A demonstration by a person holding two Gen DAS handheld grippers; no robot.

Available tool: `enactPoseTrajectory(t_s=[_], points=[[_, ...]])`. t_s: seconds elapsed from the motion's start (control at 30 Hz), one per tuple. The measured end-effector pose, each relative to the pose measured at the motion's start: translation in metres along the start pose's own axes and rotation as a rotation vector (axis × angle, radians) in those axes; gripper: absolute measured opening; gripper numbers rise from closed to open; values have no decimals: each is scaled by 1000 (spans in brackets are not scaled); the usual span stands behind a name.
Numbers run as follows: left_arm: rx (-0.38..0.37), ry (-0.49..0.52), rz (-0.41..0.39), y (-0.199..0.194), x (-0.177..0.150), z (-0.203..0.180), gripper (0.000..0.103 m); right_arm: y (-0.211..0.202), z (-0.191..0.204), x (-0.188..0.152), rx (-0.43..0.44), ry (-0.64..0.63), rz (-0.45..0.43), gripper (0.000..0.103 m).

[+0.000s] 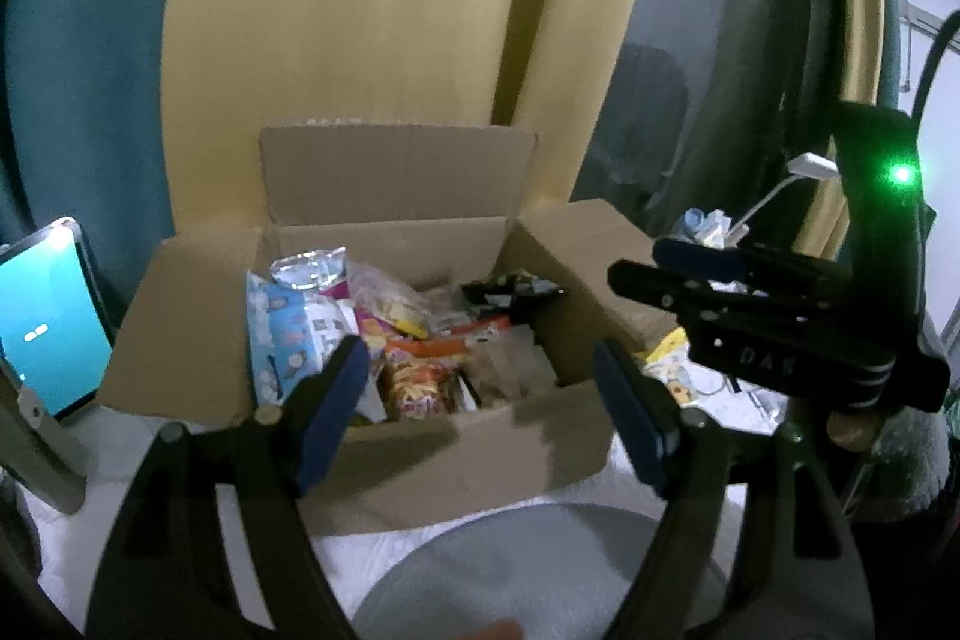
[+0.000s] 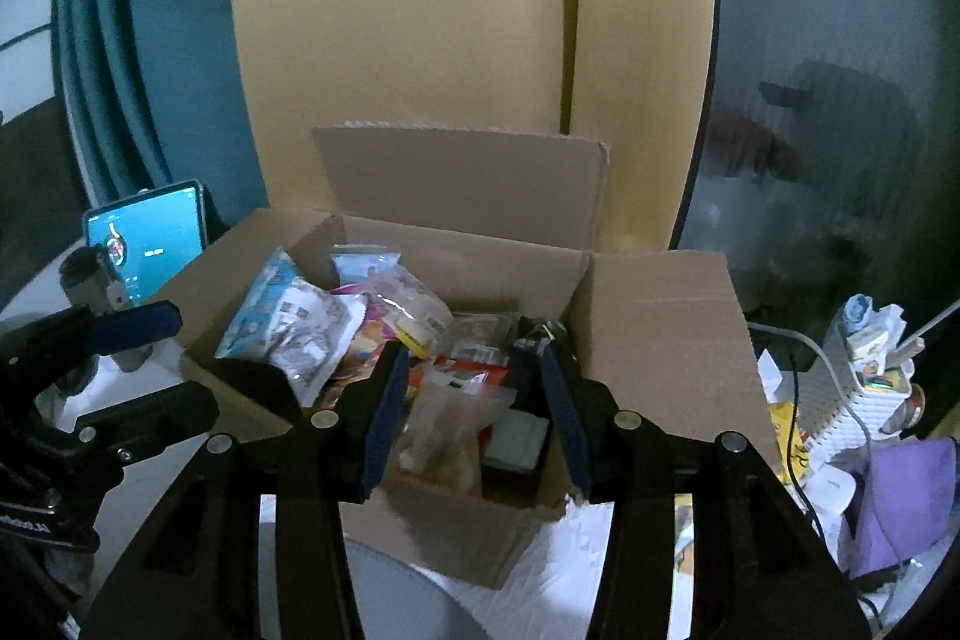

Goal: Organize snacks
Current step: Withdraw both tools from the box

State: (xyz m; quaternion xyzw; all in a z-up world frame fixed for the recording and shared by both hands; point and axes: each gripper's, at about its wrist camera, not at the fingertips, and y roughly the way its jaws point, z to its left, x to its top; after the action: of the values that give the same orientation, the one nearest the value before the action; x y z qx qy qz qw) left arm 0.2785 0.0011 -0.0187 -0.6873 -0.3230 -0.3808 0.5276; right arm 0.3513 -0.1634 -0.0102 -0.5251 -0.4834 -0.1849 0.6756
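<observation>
Cardboard box [image 1: 372, 454] at 12 o'clock, snacks [image 1: 414, 388] heaped inside | left tool [image 1: 480, 400] and right tool [image 2: 474, 412] both spread wide, empty | judged step: lower vertically, pinch one top packet's edge, avoid flaps.

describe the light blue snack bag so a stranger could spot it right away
Find the open cardboard box in front of the tan panel. At its left end, the light blue snack bag leans against the wall, the only pale blue pack printed with small cartoon figures.
</observation>
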Motion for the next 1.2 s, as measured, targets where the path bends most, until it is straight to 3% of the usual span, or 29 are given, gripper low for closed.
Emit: enactPoseTrajectory(t_s=[0.23, 0.5, 0.63, 1.2], points=[[-8, 24, -43, -35, -7, -10, 80, -36, 18, -5, -9, -16, -37, 49], [-19, 48, -103, -78, -20, -21, 91, -79, 38, -16, -13, -26, -79, 55], [5, 66, -123, -97, -29, -27, 91, -97, 45, -23, -13, -29, -96, 56], [-18, 44, -221, -164, -65, -42, 91, -177, 73, -67, -17, -23, -176, 63]])
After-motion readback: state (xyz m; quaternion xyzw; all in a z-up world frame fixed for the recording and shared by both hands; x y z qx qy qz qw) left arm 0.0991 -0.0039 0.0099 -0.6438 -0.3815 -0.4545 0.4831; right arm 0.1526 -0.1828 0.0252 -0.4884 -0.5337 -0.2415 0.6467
